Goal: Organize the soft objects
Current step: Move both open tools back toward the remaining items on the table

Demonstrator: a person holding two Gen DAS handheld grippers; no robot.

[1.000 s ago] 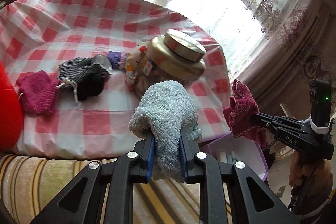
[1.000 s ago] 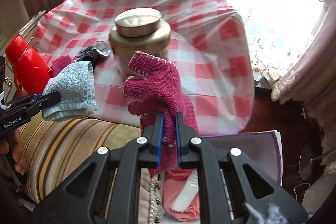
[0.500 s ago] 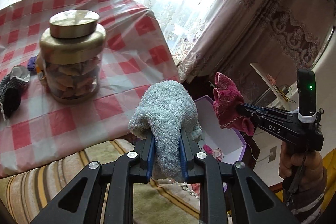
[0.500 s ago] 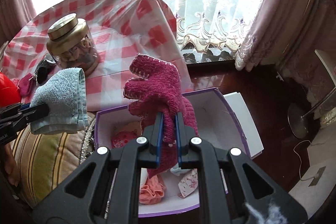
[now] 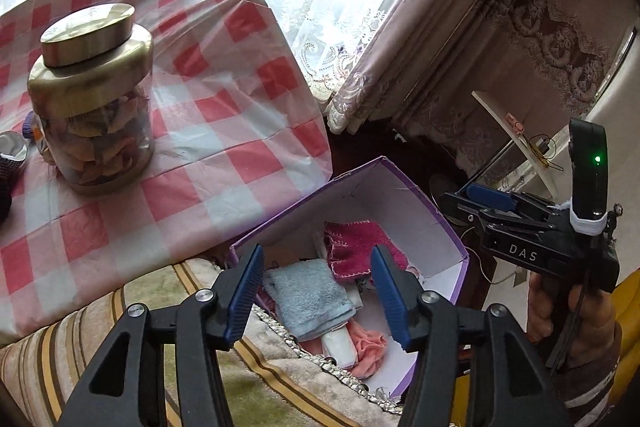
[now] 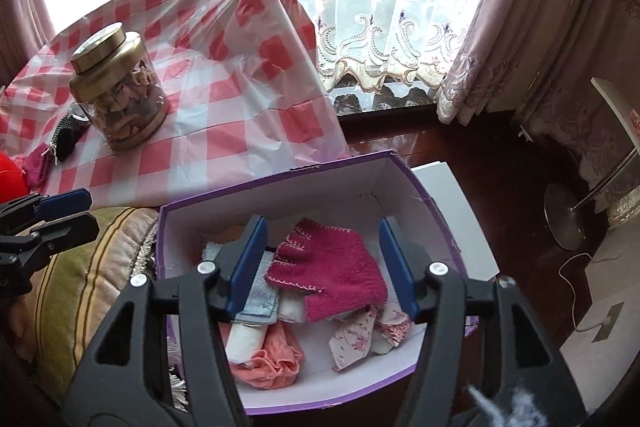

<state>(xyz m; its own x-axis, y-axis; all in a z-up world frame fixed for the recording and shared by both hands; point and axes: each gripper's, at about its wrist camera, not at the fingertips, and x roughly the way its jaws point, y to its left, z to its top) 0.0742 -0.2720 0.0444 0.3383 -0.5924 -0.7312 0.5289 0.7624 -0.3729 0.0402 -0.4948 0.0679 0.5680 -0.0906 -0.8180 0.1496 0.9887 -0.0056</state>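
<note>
A purple box (image 5: pixel 436 219) (image 6: pixel 280 191) stands below the table's right edge. Inside lie a light blue towel (image 5: pixel 316 297) (image 6: pixel 260 301), a crimson knit glove (image 5: pixel 360 253) (image 6: pixel 336 267), a peach cloth (image 6: pixel 268 359) and floral cloths (image 6: pixel 356 337). My left gripper (image 5: pixel 316 291) is open and empty above the box, over the towel. My right gripper (image 6: pixel 322 263) is open and empty above the glove; it also shows at the right of the left wrist view (image 5: pixel 480 199). A grey-black pouch (image 6: pixel 68 135) and a crimson knit piece (image 6: pixel 36 167) lie on the table.
A gold-lidded glass jar (image 5: pixel 90 99) (image 6: pixel 118 87) stands on the red-checked tablecloth (image 5: pixel 240 131). A striped cushion (image 5: pixel 100 331) lies beside the box. A red object (image 6: pixel 10 179) sits at the table's left. Curtains and a lamp base (image 6: pixel 568 219) are to the right.
Both grippers swung from the table to over the box and opened. The blue towel and the crimson glove dropped from them into the box.
</note>
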